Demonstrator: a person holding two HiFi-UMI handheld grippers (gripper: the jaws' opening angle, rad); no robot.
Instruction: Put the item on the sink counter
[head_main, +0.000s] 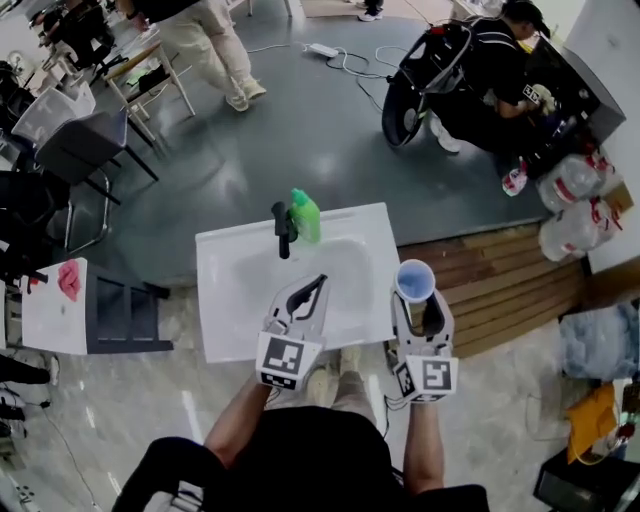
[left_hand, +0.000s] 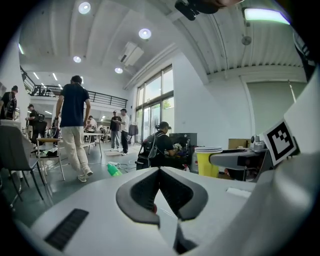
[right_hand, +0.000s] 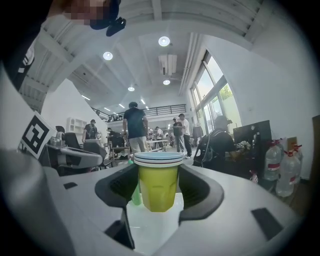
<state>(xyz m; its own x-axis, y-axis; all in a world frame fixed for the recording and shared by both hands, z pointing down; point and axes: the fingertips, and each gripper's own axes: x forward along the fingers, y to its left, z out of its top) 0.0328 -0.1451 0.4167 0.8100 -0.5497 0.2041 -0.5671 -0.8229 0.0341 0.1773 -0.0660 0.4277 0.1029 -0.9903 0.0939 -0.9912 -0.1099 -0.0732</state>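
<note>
**Bright daylight room through fisheye lenses**

We see a brightly, evenly lit hall. Round ceiling lights (left_hand: 144, 33) flare white, and tall windows (left_hand: 155, 102) add daylight. In the head view the white sink worktop (head_main: 225, 300) is almost washed out, and the grey floor (head_main: 300, 130) shows a soft sheen with faint shadows. Both gripper views bend strongly, darkening at the corners. The near left gripper (left_hand: 160, 172) looks soft; the cup (right_hand: 159, 185) looks sharper.

White sink counter (head_main: 225, 300) w/ black faucet (head_main: 283, 228) & green bottle (head_main: 305, 215) at far edge.
</note>
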